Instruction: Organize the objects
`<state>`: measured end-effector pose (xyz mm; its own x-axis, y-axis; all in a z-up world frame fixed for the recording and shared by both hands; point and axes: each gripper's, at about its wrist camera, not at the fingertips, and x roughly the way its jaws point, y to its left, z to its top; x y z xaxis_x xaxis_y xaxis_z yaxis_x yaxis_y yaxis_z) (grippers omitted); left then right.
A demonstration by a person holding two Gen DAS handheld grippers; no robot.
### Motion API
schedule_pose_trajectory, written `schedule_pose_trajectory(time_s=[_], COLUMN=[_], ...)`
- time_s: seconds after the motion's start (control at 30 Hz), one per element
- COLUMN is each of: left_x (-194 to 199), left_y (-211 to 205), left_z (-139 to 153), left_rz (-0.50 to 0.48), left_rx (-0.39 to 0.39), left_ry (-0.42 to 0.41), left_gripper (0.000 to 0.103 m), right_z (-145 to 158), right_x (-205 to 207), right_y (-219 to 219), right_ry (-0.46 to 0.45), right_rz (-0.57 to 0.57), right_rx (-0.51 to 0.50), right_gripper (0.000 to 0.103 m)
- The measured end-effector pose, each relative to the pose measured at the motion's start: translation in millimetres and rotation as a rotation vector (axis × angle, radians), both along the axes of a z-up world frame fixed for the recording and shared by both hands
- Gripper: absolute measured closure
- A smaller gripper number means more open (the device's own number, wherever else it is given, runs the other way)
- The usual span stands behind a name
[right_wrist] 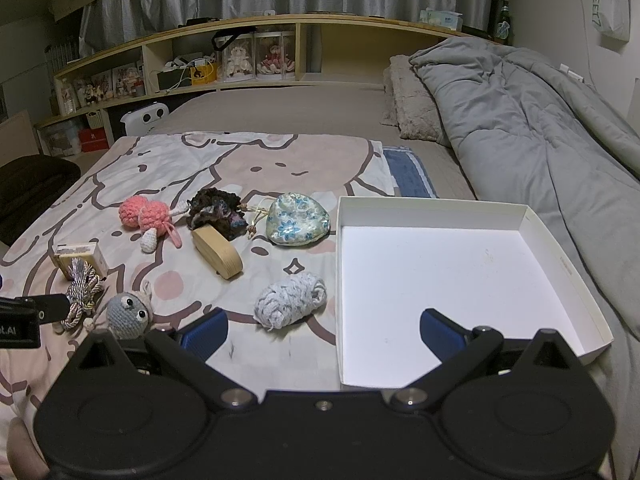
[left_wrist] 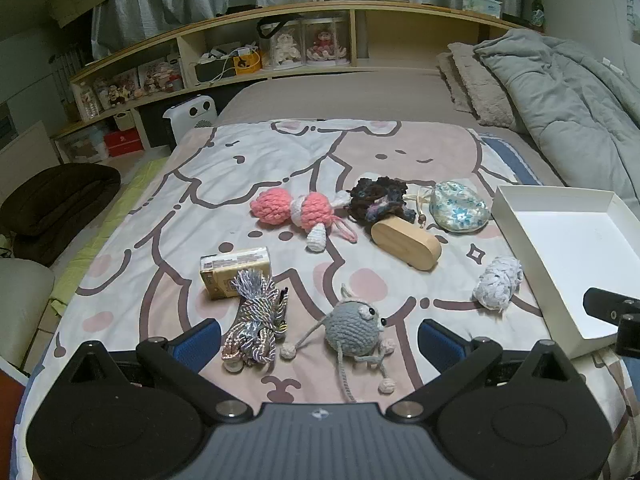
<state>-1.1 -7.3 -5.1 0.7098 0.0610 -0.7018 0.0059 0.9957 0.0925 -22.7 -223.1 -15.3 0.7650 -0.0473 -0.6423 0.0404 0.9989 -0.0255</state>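
Note:
Small items lie on a cartoon-print blanket (left_wrist: 248, 168). A grey crochet mouse (left_wrist: 354, 330) sits just ahead of my open, empty left gripper (left_wrist: 318, 340), with a silver cord bundle (left_wrist: 256, 320) at its left finger. Further off lie a yellow pack (left_wrist: 234, 270), a pink crochet toy (left_wrist: 294, 210), a dark yarn piece (left_wrist: 378, 198), a wooden oval box (left_wrist: 406, 242), a floral pouch (left_wrist: 458, 208) and a pale yarn ball (left_wrist: 498, 282). The white tray (right_wrist: 560, 272) is empty. My right gripper (right_wrist: 324, 332) is open and empty, over the tray's near left edge, by the pale yarn ball (right_wrist: 290, 300).
A grey duvet (right_wrist: 520, 128) and pillow (right_wrist: 408, 100) lie at the right. A wooden shelf (right_wrist: 256, 60) with dolls and boxes runs along the back. A dark cushion (left_wrist: 56, 200) and a white heater (left_wrist: 192, 116) stand left of the bed.

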Motion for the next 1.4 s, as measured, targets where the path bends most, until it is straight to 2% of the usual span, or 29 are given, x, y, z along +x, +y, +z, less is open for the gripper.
schedule_pose_trajectory(time_s=[1.4], left_x=[-0.3], left_y=[-0.9], left_z=[1.6], left_rz=[0.0], left_rx=[-0.006], left_ry=[0.002], left_gripper=[0.0], right_z=[-3.3], right_x=[2.0], right_y=[-1.6], right_ry=[0.007], right_rz=[-0.005], right_rx=[-0.007], right_gripper=[0.0])
